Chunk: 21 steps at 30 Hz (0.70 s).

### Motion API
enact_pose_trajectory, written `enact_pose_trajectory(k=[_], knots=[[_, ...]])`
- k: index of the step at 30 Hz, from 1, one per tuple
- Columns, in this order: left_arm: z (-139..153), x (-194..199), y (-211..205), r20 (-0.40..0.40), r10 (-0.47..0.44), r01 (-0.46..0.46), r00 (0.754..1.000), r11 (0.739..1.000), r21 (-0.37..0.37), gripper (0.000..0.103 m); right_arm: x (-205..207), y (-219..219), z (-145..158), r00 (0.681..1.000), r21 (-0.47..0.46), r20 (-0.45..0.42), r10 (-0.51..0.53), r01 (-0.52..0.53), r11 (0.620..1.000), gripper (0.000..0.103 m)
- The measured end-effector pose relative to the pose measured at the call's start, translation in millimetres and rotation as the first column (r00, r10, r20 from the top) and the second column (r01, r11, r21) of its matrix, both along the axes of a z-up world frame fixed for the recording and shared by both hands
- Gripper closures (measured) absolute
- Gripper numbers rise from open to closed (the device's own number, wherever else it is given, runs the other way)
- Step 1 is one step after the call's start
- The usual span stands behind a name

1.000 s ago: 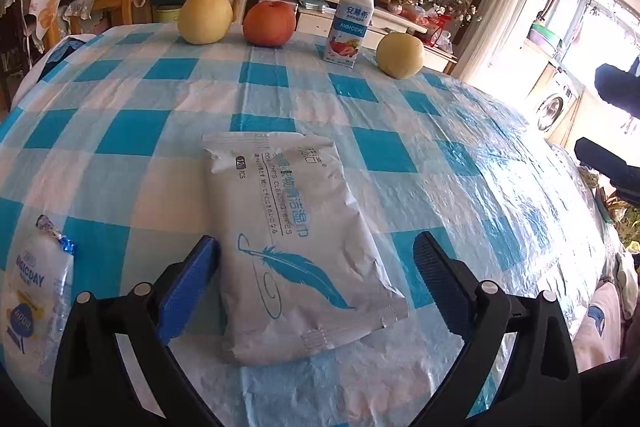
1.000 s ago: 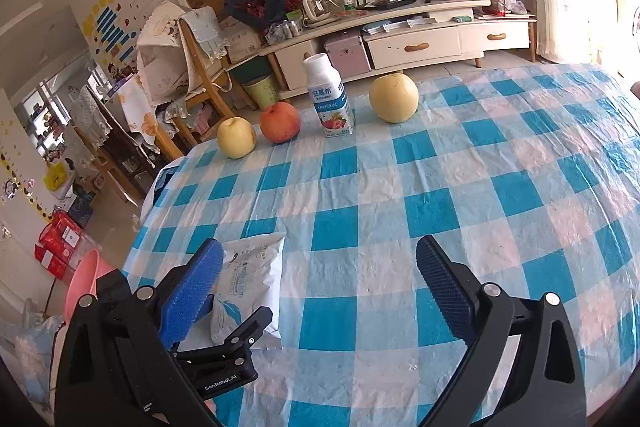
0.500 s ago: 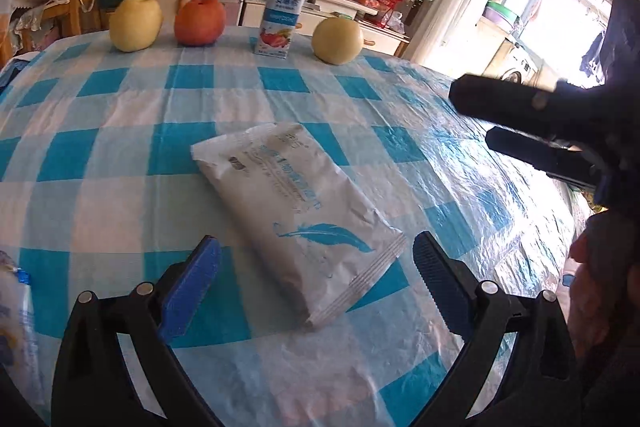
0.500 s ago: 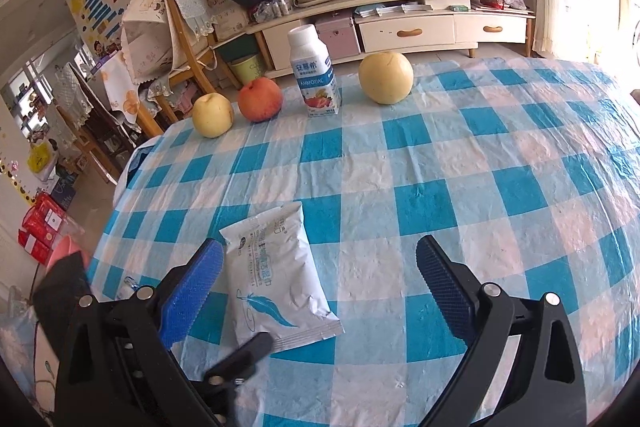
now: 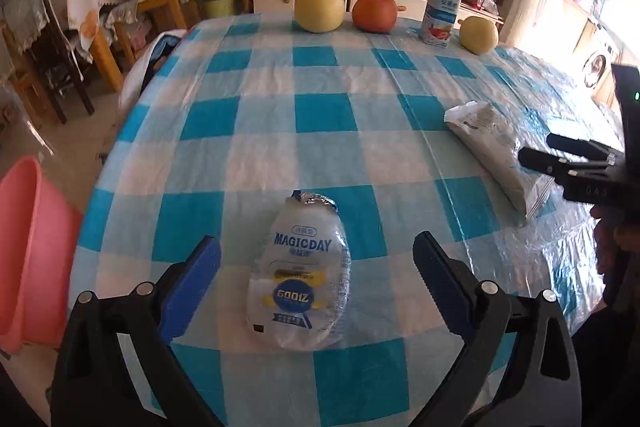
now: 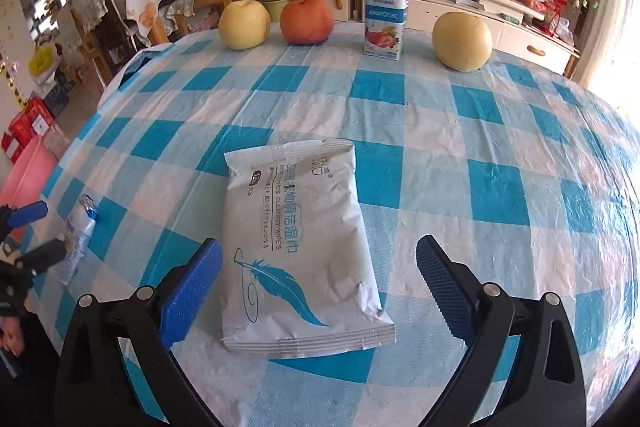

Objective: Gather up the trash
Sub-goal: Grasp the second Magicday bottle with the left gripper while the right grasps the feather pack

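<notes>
A big table (image 6: pixel 500 195) wears a blue and white checked cloth. Off its left edge sits a pink tub (image 5: pixel 28 251) on the floor. Along the far edge stand a yellow pear (image 6: pixel 244 25), a red apple (image 6: pixel 307 20), a milk bottle (image 6: pixel 385 15) and another yellow pear (image 6: pixel 463 41), all in a row.

A white wipes pack (image 6: pixel 298 255) lies flat near the near edge. The right gripper (image 6: pixel 319 275) is spread wide, with one finger on each side of the pack, not touching it.

A small clear wrapper (image 5: pixel 300 275) lies near the left edge. The left gripper (image 5: pixel 316 275) is spread wide around it too, not touching.
</notes>
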<state>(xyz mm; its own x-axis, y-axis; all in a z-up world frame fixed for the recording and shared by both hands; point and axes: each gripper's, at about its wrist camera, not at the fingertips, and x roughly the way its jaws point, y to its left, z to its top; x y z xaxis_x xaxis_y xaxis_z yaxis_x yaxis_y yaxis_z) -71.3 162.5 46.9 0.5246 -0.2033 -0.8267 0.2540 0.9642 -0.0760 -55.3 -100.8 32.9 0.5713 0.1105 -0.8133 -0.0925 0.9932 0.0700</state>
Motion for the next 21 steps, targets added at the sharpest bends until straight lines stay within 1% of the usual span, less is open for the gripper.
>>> enact_pose_trajectory(k=[1, 2, 4, 6, 13, 15, 16, 18, 20, 21], knots=[[-2.1, 1.1, 2.0, -0.011, -0.003, 0.003, 1.000, 1.000, -0.024, 0.006, 1.1, 2.4, -2.9, 1.000, -0.008, -0.004, 0.005, -0.005, 1.000, 0.007], [-5.6, 2.3, 1.8, -0.028, -0.003, 0.003, 1.000, 1.000, -0.030, 0.006, 2.6, 4.5, -6.2, 1.000, -0.014, -0.012, 0.009, -0.009, 1.000, 0.007], [-12.5, 5.6, 0.6, -0.048, -0.002, 0.001, 0.999, 1.000, -0.012, 0.006, 5.4, 7.3, -10.7, 1.000, -0.026, -0.017, 0.015, -0.016, 1.000, 0.007], [-16.8, 8.4, 0.6, -0.065, -0.003, 0.002, 0.998, 1.000, -0.015, 0.006, 7.4, 9.9, -13.5, 1.000, -0.033, -0.020, 0.024, -0.024, 0.999, 0.007], [-26.2, 12.8, 1.0, -0.088, 0.009, -0.007, 0.996, 1.000, 0.018, 0.006, 12.3, 13.4, -20.6, 0.999, -0.028, -0.044, 0.031, -0.032, 0.999, 0.007], [-28.0, 13.2, 0.8, -0.092, 0.013, -0.011, 0.996, 1.000, 0.021, 0.012, 12.9, 15.2, -23.0, 0.998, -0.031, -0.050, 0.032, -0.033, 0.999, 0.007], [-29.4, 13.4, 0.8, -0.097, 0.014, -0.011, 0.995, 1.000, 0.023, 0.020, 13.2, 15.6, -23.9, 0.998, -0.035, -0.049, 0.033, -0.035, 0.999, 0.007], [-29.5, 12.9, -0.5, -0.087, 0.018, -0.014, 0.996, 0.999, 0.038, 0.023, 13.0, 17.6, -25.3, 0.998, -0.046, -0.048, 0.035, -0.037, 0.998, 0.007], [-28.6, 13.0, -0.6, -0.079, 0.022, -0.018, 0.997, 0.999, 0.041, 0.030, 13.4, 18.8, -25.7, 0.998, -0.051, -0.043, 0.038, -0.040, 0.998, 0.007], [-27.9, 12.7, -0.2, -0.075, 0.025, -0.022, 0.997, 0.999, 0.040, 0.032, 13.2, 19.6, -25.6, 0.998, -0.050, -0.042, 0.039, -0.041, 0.998, 0.007]])
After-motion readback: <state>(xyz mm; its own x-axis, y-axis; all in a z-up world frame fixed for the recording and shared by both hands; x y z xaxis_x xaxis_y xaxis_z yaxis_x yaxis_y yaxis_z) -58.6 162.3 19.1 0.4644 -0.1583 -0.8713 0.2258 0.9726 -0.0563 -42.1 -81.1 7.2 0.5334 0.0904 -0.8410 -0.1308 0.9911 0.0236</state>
